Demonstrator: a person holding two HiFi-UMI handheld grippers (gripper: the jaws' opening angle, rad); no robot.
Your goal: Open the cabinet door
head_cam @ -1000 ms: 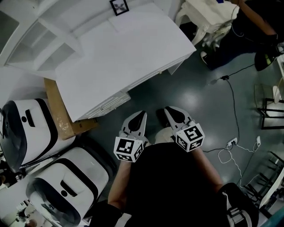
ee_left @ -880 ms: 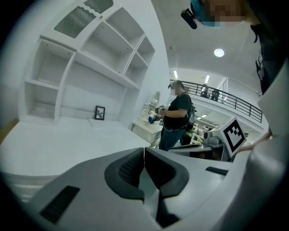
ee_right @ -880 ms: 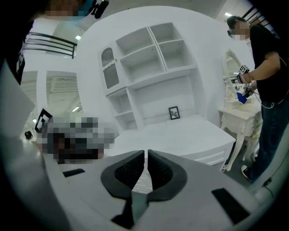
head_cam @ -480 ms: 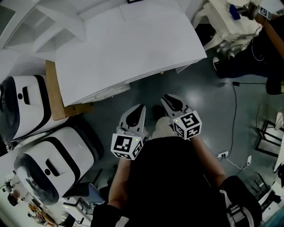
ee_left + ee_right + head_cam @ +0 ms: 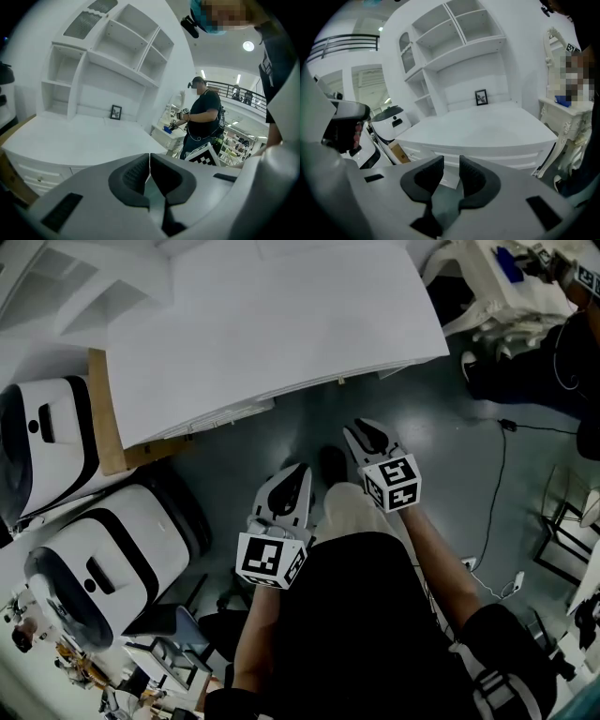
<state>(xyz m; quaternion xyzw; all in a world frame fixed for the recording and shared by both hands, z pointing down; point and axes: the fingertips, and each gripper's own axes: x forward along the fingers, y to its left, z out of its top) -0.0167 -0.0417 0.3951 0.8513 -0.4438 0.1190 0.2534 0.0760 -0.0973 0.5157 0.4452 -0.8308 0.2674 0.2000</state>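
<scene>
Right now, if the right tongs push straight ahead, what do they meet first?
Probably the white cabinet's lower front, though depth is unclear. The right tongs are opening, nothing between them.

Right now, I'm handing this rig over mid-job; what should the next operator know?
Left gripper: shut, empty.
Right gripper: jaws opening, nothing between them.
Both hang above the dark grey floor, short of the white desk with hutch shelves; its white lower front faces the right gripper.
Done: nothing, no door touched.
Left: close in, find the door's handle, grip it, pull open.
</scene>
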